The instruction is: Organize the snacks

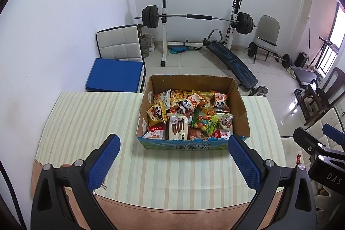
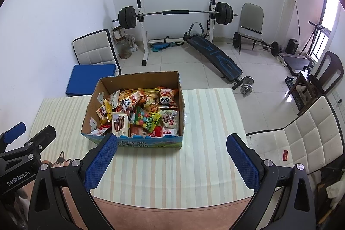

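A cardboard box (image 1: 238,105) sits on the far half of the table, open at the top and heaped with snack packets: a cream Fran chocolate-stick box (image 1: 177,127) stands near the front wall, a bag of coloured candy balls (image 1: 201,123) lies just right of it, and several red and yellow panda-print packets (image 1: 221,101) are scattered toward the back. The box's front face is printed blue and green. From the right wrist camera the same box (image 2: 101,89) lies left of centre, with the Fran box (image 2: 120,124) again at the front. It rests on a cream and beige striped tablecloth (image 1: 90,122) that covers most of the tabletop, leaving a strip of orange-brown table edge (image 1: 172,212) bare at the near side. The left gripper (image 1: 174,160) hangs over the near part of the cloth, its blue-padded fingers (image 1: 103,163) spread wide with nothing between them; the right gripper (image 2: 171,160) is likewise wide open and empty, just beside it and short of the box. Beyond the table, a blue cushion (image 1: 114,74) lies on a white quilted chair, a barbell rack (image 1: 194,18) stands against the back wall, and a sit-up bench (image 1: 232,61) slants across the tiled floor. Another white quilted chair (image 2: 301,137) is just right of the table.
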`<state>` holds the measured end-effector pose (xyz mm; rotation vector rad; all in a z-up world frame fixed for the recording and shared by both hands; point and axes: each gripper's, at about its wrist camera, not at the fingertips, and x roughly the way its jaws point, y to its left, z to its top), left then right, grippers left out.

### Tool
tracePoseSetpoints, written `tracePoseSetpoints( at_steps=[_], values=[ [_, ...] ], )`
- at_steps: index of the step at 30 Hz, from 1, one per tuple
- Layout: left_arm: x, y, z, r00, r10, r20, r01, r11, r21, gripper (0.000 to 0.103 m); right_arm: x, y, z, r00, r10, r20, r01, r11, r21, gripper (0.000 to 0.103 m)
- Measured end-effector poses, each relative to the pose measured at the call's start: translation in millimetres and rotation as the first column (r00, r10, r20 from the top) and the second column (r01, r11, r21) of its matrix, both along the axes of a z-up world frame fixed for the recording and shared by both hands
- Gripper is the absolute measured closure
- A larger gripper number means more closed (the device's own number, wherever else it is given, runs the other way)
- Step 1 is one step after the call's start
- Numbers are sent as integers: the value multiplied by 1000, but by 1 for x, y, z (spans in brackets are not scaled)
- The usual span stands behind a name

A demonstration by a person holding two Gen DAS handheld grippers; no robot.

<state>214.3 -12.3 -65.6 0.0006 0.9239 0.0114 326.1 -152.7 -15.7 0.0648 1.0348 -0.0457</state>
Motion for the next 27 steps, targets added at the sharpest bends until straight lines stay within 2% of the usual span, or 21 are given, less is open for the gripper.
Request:
tracePoseSetpoints(
  at_steps=[27],
  values=[
    [-3,-3,6,1000,6,19,-7,1000,4,0,-6,1,6,1000,-12,2,12,1000,5,0]
  ],
)
